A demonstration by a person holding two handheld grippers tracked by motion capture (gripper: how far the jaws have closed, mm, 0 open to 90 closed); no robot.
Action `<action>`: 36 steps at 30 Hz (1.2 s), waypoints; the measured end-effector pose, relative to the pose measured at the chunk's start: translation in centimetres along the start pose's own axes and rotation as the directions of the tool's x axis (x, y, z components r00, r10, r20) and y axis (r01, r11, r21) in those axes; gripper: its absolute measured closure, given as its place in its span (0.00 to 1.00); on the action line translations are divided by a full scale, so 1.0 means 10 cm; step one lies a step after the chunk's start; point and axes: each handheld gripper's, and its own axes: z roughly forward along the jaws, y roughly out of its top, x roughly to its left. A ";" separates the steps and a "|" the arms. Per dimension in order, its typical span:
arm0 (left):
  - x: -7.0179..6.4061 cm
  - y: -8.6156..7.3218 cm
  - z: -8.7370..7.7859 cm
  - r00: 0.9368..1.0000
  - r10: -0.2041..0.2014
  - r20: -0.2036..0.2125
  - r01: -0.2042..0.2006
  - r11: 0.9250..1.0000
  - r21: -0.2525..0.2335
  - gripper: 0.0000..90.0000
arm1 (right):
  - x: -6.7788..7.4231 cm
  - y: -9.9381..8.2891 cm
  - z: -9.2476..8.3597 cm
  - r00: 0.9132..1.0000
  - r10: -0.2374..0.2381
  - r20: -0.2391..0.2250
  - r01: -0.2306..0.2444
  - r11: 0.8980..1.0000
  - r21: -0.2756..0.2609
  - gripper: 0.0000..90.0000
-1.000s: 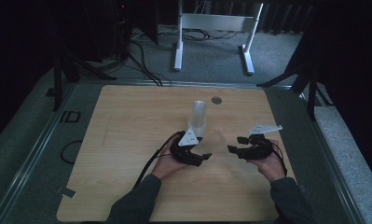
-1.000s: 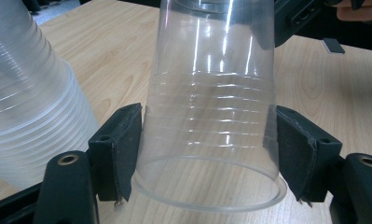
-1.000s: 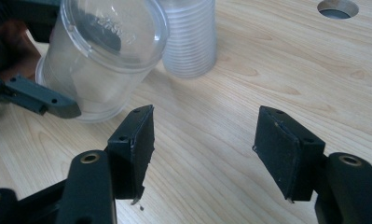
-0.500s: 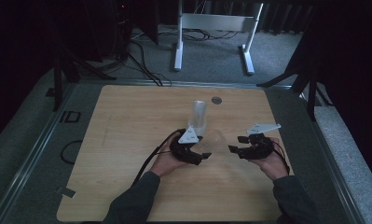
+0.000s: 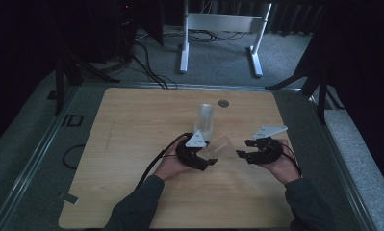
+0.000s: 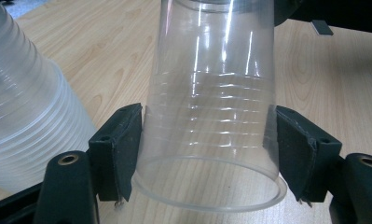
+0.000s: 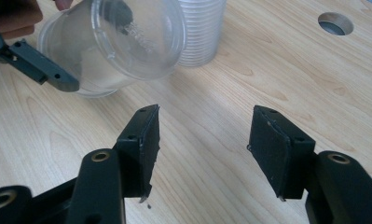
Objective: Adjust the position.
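Clear plastic cup (image 6: pixel 211 130) is pinched near its rim by the left gripper (image 5: pixel 195 156), tilted above the desk (image 5: pixel 132 125) middle, beside the cup stack (image 5: pixel 205 120). The right gripper (image 7: pixel 202 135) has just been closing on nothing, a gap remaining. Thin walls could buckle if squeezed harder.

So the cup stack (image 5: pixel 205 119) stands mid-surface (image 5: pixel 132 144), a loose cup (image 5: pixel 220 147) sits just in front of it between the left claw (image 5: pixel 206 161) and right claw (image 5: pixel 241 154), with a hole (image 5: pixel 223 103) behind.
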 end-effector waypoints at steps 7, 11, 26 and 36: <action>0.01 0.00 0.00 1.000 0.003 0.017 -0.003 1.000 0.016 0.33 | 0.01 0.04 -0.03 0.999 -0.043 -0.002 0.043 0.999 0.016 0.48; 0.02 -0.01 0.01 1.000 0.011 0.025 -0.012 1.000 0.027 0.33 | 0.01 0.06 -0.04 0.998 -0.055 -0.007 0.056 0.998 0.023 0.48; 0.01 0.00 0.01 0.997 0.046 0.057 -0.050 0.996 0.071 0.33 | 0.07 0.15 -0.08 0.989 -0.139 -0.049 0.142 0.988 0.065 0.48; 0.03 0.02 0.00 0.993 0.062 0.097 -0.071 0.993 0.092 0.33 | 0.10 0.19 -0.08 0.979 -0.188 -0.077 0.196 0.974 0.115 0.47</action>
